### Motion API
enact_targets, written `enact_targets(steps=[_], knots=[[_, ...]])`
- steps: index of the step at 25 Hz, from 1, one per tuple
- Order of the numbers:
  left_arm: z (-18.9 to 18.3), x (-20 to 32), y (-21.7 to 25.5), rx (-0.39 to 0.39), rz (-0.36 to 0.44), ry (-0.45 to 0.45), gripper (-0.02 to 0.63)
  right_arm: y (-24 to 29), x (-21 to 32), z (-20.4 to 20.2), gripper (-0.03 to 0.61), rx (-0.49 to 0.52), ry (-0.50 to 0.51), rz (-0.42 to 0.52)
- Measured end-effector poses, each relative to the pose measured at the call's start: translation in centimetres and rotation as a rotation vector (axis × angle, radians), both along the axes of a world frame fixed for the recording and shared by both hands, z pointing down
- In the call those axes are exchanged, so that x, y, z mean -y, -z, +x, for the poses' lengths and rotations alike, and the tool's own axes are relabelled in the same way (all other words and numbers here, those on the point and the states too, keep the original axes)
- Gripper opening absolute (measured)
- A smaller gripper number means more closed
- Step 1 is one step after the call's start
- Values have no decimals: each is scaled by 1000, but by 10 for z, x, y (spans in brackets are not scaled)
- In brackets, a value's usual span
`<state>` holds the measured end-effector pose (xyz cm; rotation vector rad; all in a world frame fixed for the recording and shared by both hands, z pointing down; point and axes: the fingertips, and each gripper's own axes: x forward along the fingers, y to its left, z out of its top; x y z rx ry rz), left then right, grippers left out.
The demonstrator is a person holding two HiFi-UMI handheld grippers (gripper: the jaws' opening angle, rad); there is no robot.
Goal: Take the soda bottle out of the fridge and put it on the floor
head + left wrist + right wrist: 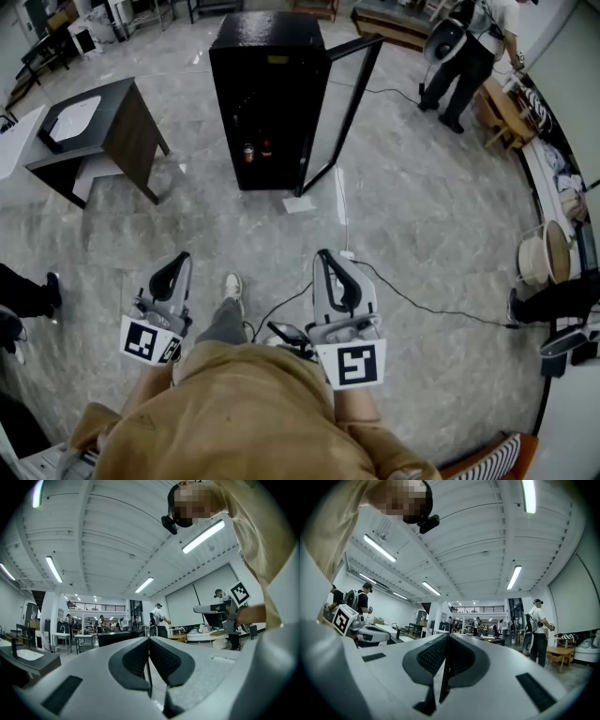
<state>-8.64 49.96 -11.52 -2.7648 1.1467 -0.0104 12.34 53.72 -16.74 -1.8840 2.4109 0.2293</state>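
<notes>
Glossy black fridge (267,98), polished marble-look floor (422,225), matt plastic grippers w/ textured pads

A small dark soda bottle (266,148) with a red band stands upright low inside a black fridge (272,47), near the front edge. The fridge stands on a grey marbled floor (431,216), its glass door (345,103) swung wide open to the right, leaving the dark interior exposed.
</notes>
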Motion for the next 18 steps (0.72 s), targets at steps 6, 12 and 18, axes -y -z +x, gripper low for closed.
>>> enact_targets(steps=[6,12,18], knots=[[1,39,-7,-9,0,-13,3,-5,33,1,3,-6,-13,-10],[-6,120,-30,-27,-51,-14,3,-16,112,-10,3,-19,-9,-58],[-6,236,-37,-40,-96,-83,3,-9,223,-22,3,-29,-25,-89]])
